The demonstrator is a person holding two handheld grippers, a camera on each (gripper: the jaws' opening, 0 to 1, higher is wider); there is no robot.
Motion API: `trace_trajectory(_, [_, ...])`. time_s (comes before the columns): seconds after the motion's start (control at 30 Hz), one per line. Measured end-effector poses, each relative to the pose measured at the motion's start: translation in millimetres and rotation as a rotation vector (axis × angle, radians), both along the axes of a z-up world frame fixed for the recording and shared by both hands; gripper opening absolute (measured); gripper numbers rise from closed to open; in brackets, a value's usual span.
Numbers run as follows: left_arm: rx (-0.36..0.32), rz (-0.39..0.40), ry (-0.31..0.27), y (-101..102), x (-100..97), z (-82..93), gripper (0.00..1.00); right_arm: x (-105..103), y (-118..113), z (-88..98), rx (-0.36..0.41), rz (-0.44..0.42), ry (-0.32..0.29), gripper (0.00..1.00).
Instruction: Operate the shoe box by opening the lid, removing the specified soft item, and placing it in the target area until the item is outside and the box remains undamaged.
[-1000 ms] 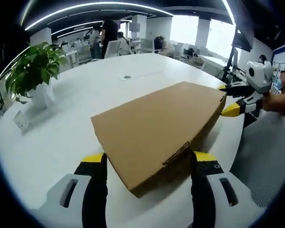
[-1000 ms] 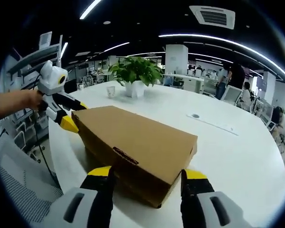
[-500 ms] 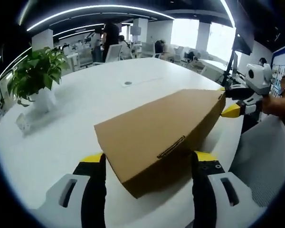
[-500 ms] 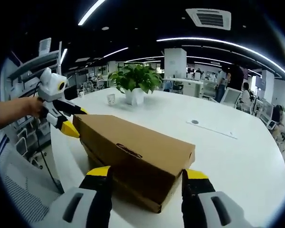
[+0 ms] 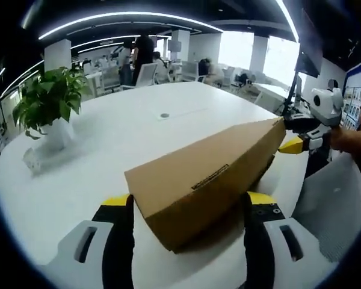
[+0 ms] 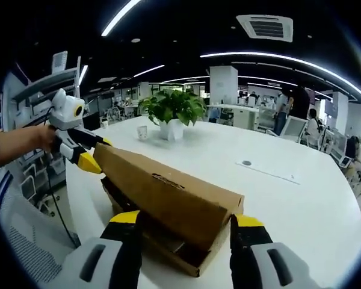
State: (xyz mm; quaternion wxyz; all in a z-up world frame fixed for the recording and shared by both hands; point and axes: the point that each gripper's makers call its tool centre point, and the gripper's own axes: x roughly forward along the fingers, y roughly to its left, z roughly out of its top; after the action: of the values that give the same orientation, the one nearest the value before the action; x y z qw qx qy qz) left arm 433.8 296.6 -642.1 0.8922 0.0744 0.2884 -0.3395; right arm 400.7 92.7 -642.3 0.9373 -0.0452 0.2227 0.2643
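Open-plan office, round white table (image 5: 186,102) with a potted plant (image 6: 171,111) at 11 o'clock.
The cardboard shoe box (image 5: 207,174) lies mid-table, its lid (image 6: 168,192) tilted up; left gripper (image 5: 186,208) and right gripper (image 6: 183,226) each straddle a box end, jaws spread wide.

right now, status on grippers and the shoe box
Left gripper and right gripper open, at opposite ends. Shoe box lid tilted up, base on table. Plant well clear.

Both tongs (image 5: 186,208) (image 6: 183,226) agape
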Motion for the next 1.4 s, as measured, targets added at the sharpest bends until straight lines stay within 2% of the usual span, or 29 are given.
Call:
trace_trajectory(0.13, [-0.018,0.015,-0.002,0,4.1,4.6,0.73,3,0,4.3,0.009,-0.003,-0.011,0.56])
trace_trajectory(0.9, [-0.017,0.002,-0.048,-5,18.5,20.9,0.77,21,-2,23.9,-0.007,0.029,-0.075,0.57])
trace_trajectory(1.4, [-0.006,0.004,-0.074,-5,30.5,28.0,0.73,37,-10,31.8,-0.029,0.009,-0.108,0.48])
